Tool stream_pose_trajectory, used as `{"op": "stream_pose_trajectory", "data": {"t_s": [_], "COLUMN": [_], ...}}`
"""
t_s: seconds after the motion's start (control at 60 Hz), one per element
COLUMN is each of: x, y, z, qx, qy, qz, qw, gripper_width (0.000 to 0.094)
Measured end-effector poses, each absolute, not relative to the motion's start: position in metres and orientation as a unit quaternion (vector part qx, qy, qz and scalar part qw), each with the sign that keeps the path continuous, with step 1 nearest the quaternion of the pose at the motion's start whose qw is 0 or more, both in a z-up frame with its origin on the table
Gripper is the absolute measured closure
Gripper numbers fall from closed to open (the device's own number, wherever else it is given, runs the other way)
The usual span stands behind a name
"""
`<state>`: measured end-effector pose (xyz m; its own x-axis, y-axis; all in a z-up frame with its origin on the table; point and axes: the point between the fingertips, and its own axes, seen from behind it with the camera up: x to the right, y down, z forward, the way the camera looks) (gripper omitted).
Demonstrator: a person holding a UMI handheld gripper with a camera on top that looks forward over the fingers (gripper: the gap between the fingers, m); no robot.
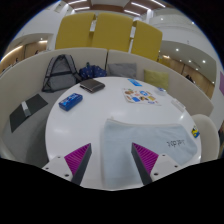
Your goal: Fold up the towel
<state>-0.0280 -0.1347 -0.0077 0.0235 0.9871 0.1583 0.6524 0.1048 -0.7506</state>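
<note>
A white towel lies spread on the round white table, ahead of and to the right of my fingers, with small dark lettering near its right part. My gripper is open and empty, its two magenta pads standing wide apart above the table's near part. The towel's near edge reaches in between and just beyond the fingers. Nothing is held.
On the table's far side lie a blue object, a dark flat object and a colourful printed sheet. A black mesh chair and yellow partitions stand beyond. A dark laptop-like slab lies at left.
</note>
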Motion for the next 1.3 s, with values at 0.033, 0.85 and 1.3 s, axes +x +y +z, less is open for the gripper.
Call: {"op": "stream_pose_trajectory", "data": {"t_s": [0.033, 0.85, 1.3], "x": [-0.033, -0.054, -0.024], "y": [-0.133, 0.002, 0.108], "z": [-0.016, 0.068, 0.028], "qx": [-0.624, -0.690, -0.698], "qy": [-0.661, -0.613, -0.607], "qz": [0.235, 0.289, 0.225], "qw": [0.344, 0.255, 0.305], "gripper_width": [0.0097, 0.0915, 0.0137]}}
